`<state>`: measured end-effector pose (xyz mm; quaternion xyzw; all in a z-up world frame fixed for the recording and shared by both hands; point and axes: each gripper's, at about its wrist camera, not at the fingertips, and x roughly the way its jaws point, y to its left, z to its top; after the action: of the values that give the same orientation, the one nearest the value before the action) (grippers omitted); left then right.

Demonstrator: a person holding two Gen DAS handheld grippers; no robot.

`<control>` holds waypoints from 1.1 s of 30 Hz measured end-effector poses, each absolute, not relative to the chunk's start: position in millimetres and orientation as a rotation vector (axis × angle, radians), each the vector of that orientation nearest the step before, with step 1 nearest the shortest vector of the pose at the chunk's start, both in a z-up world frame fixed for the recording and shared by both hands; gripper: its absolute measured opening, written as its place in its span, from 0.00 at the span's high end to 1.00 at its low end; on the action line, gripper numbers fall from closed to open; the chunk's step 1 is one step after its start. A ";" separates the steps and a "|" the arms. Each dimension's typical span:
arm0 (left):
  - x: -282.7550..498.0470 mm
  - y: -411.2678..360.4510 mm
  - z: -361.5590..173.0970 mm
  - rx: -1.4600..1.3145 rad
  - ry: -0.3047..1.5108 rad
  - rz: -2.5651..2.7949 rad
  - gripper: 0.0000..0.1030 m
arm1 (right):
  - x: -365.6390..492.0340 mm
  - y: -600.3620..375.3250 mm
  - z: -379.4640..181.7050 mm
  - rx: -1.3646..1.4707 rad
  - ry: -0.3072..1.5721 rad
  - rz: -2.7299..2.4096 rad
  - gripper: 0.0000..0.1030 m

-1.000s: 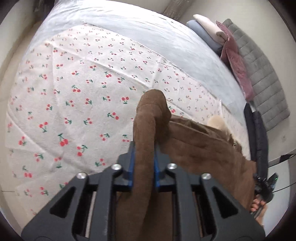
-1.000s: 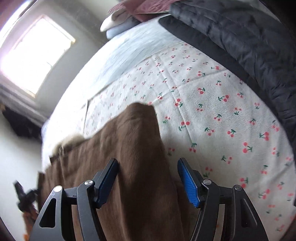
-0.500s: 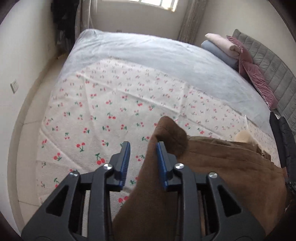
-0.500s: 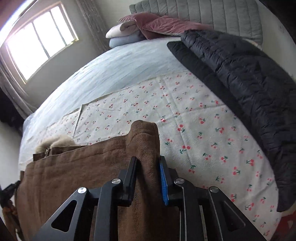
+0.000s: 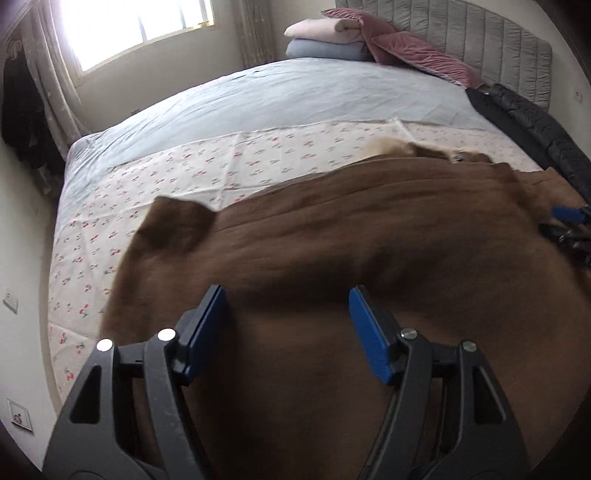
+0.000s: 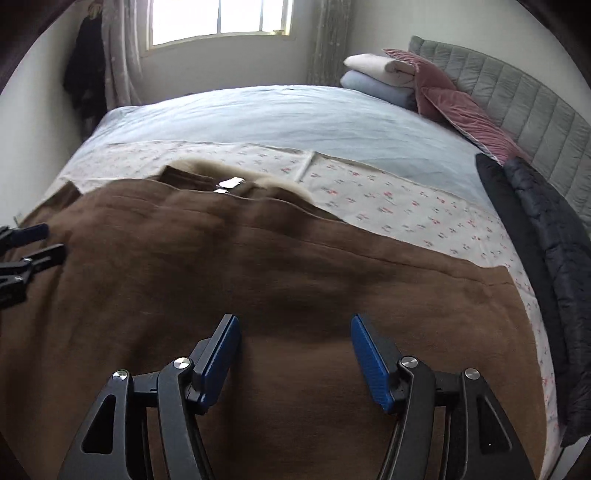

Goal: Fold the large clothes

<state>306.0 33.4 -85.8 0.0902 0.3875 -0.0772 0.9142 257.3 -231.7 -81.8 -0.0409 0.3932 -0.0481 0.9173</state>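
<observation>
Both my left gripper (image 5: 286, 295) and right gripper (image 6: 293, 325) gape wide, holding nothing, above the brown coat (image 5: 369, 240) spread on the cherry-print sheet (image 5: 221, 166). A black puffer jacket (image 6: 546, 221) lies alongside; pillows (image 6: 388, 74) sit beyond.

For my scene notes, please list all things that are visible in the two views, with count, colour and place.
coat: 1, brown with pale fur collar, spread on the cherry sheet, nearest the cameras
cherry sheet: 1, white with red cherries, over the near part of the bed
bed: 1, light blue cover, fills the room's middle
jacket: 1, black quilted, along the bed's right edge
cushions: 2, pink, against the headboard
folded blankets: 2, cream on pale blue, by the headboard
headboard: 1, grey padded, far right
window: 1, bright, far wall
left tool: 1, black, blue pads, open over the coat
right tool: 1, same, open
</observation>
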 end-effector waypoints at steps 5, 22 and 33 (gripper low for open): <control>336.3 125.8 -87.2 -0.008 0.879 -0.002 0.30 | 233.3 -373.5 -79.4 0.123 0.822 -0.338 0.22; 169.4 -12.8 -53.7 0.168 0.813 -0.334 0.13 | 121.8 -227.8 -46.1 0.079 0.826 -0.003 0.19; 117.5 80.2 -74.4 0.201 0.834 -0.115 0.13 | 48.1 -304.0 -77.0 0.260 0.848 -0.095 0.19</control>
<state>117.5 80.2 -74.4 0.0972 0.4042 -0.0557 0.9078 48.1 -304.0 -77.0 0.1257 0.4103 -0.0459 0.9021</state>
